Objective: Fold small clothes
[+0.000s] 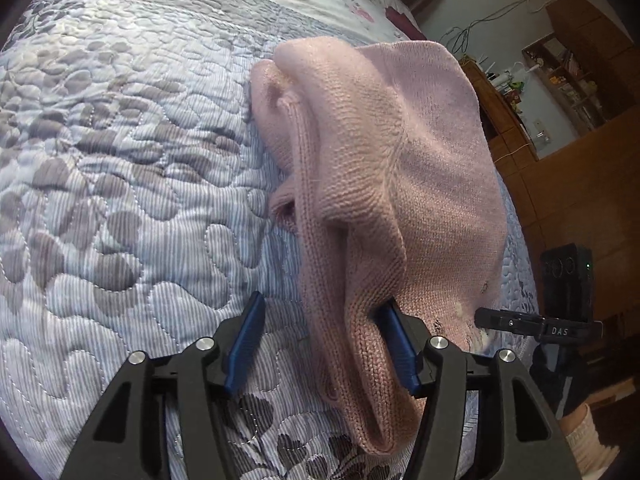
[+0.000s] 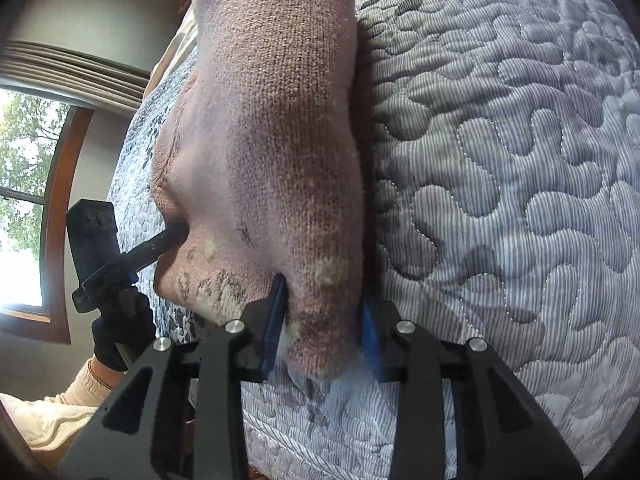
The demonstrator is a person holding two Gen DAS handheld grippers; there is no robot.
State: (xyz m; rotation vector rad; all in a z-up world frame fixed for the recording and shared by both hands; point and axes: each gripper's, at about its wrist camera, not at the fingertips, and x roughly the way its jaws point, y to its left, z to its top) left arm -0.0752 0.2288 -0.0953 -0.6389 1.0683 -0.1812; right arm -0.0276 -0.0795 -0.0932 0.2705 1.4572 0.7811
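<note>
A small pink knit sweater [image 1: 384,168] is bunched and partly raised off the quilted bed [image 1: 120,160]. In the left wrist view my left gripper [image 1: 320,344] stands open. A thick fold of the sweater lies against its right blue pad [image 1: 398,344], while the left pad [image 1: 244,344] touches nothing. In the right wrist view my right gripper [image 2: 322,326] is shut on the sweater's [image 2: 272,152] stained lower edge, and the knit fills the gap between its pads. The left gripper [image 2: 170,238] shows there from the side, its tip tucked under the fabric.
The blue-grey quilt [image 2: 500,160] spreads wide on both sides of the garment. A gloved hand [image 2: 120,332] with a cream sleeve holds the left tool. Wooden furniture [image 1: 580,184] stands past the bed's right edge, and a window [image 2: 24,200] lies beyond its other side.
</note>
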